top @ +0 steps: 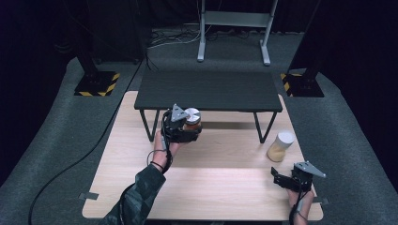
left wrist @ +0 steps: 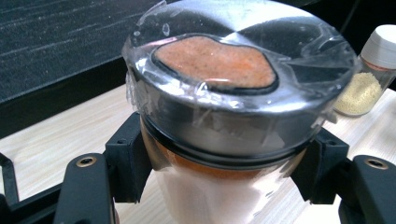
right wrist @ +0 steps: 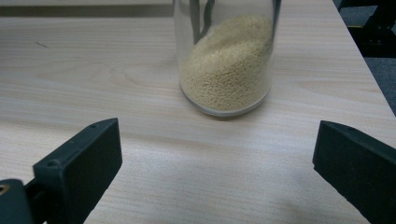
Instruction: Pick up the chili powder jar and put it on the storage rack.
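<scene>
My left gripper is shut on a glass jar of orange powder with a silver lid wrapped in clear film. It holds the jar above the wooden table, just in front of the low black shelf. A second jar with yellow grains and a white lid stands on the table at the right. My right gripper rests near the table's front right edge, open, its jaws wide apart and pointed at the yellow jar, which stands a short way beyond them.
The black shelf stands on thin metal legs across the back of the table. Grey carpet surrounds the table. A cable trails over the floor at the left. A metal frame stand is behind.
</scene>
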